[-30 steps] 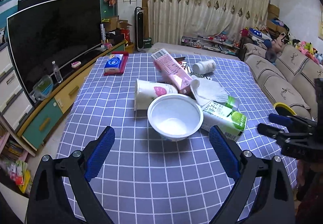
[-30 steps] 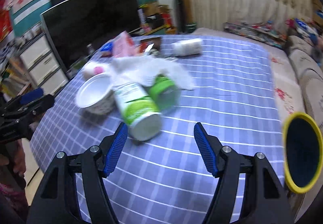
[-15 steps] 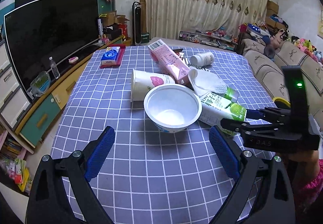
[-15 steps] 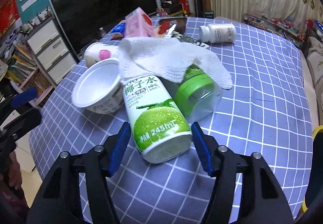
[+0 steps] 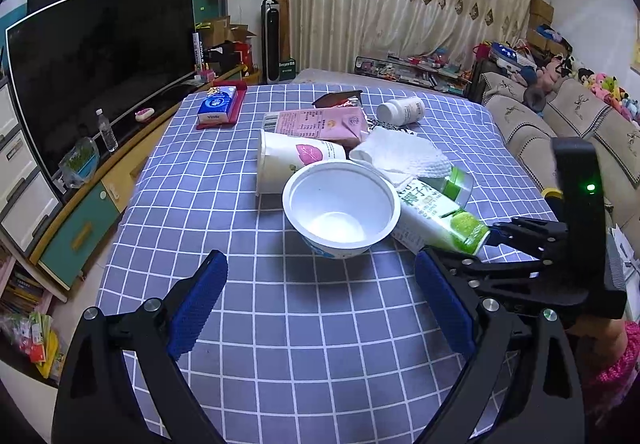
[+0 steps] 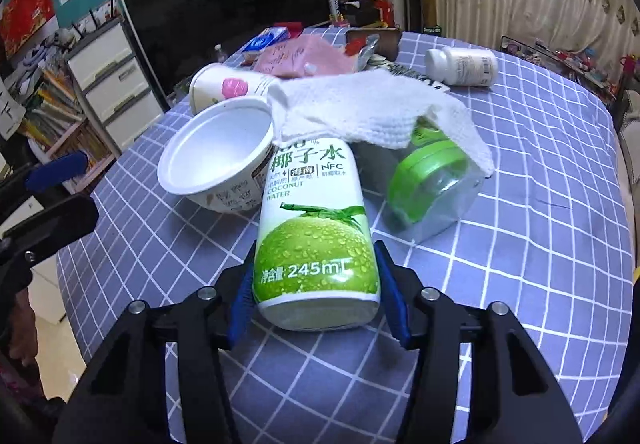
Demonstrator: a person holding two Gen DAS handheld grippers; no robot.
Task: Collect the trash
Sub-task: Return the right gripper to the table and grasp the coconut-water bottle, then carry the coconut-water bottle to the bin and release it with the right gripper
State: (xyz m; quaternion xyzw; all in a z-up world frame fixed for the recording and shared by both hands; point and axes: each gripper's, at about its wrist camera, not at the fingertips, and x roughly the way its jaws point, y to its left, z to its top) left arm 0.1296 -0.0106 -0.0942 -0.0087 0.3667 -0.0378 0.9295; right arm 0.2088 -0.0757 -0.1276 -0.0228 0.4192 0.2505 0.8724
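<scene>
Right tongs (image 6: 316, 304) closing around the base of the coconut water carton (image 6: 316, 228), lying on the checked surface (image 6: 540, 244) beside the white bowl (image 6: 218, 152), left tongs (image 5: 320, 304) wide and empty, right wrist view alone shows carton's label, left alone the tissue pack (image 5: 218, 106)

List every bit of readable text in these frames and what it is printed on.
"椰子水", "NFC", "COCONUT WATER", "245mL": coconut water carton.
"Vinda": blue tissue pack, only just legible.
Small print on the pink carton, white bottle, paper cup and white bowl: too small or blurred to read.
</scene>
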